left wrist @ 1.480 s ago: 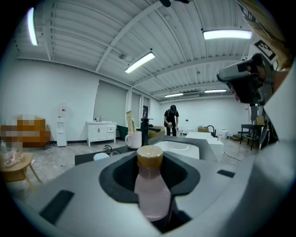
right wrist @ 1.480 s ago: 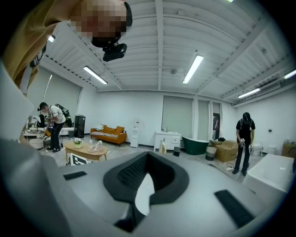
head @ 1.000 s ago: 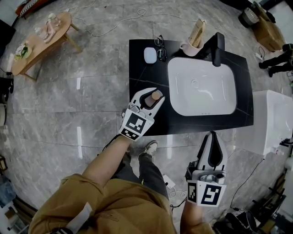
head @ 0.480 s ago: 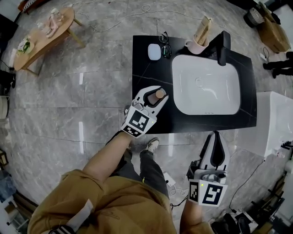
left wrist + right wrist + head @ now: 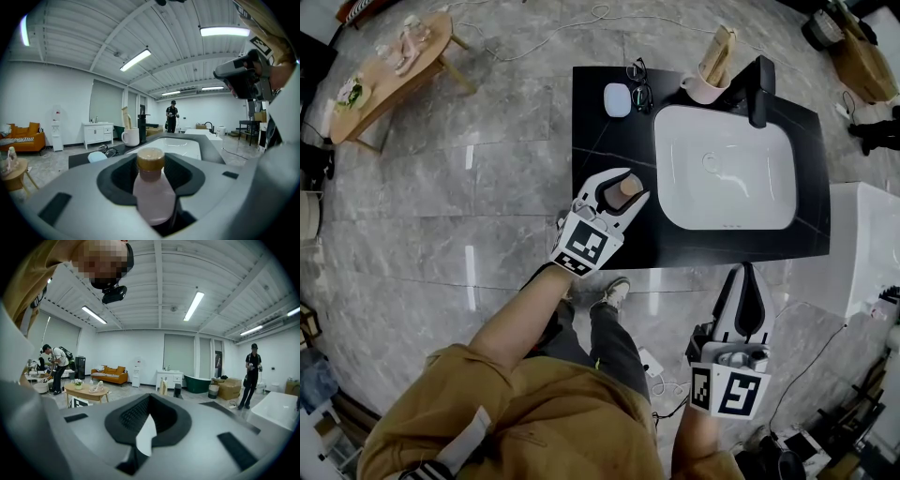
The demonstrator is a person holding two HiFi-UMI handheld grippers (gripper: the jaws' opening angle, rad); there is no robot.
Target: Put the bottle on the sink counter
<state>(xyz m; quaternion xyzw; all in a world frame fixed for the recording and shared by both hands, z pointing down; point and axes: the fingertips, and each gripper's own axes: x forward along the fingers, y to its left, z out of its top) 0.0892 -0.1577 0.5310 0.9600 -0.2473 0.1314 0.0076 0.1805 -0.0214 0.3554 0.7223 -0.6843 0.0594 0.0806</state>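
We hold the left gripper (image 5: 632,182) over the black sink counter (image 5: 600,127). The small bottle (image 5: 152,190) is between its two jaws. The bottle is pale pink with a brown cap. It stands up straight on the left part of the counter, just beside the white basin (image 5: 722,169).

The jaws of the left gripper have just been opening. They sit around the bottle like a ring. In the left gripper view a thin dark gap shows on the bottle's right side, so the pads do not squeeze it.

We hold the right gripper (image 5: 745,272) lower in the head view, over the grey floor, in front of the counter. Its jaws are together at the tips, and there is nothing between them.

At the back of the counter we see a black tap (image 5: 759,89), a pale mug (image 5: 701,89) with something tall in it, a pair of glasses (image 5: 636,80) and a small white case (image 5: 617,99). Far off to the left stands a wooden table (image 5: 389,80).
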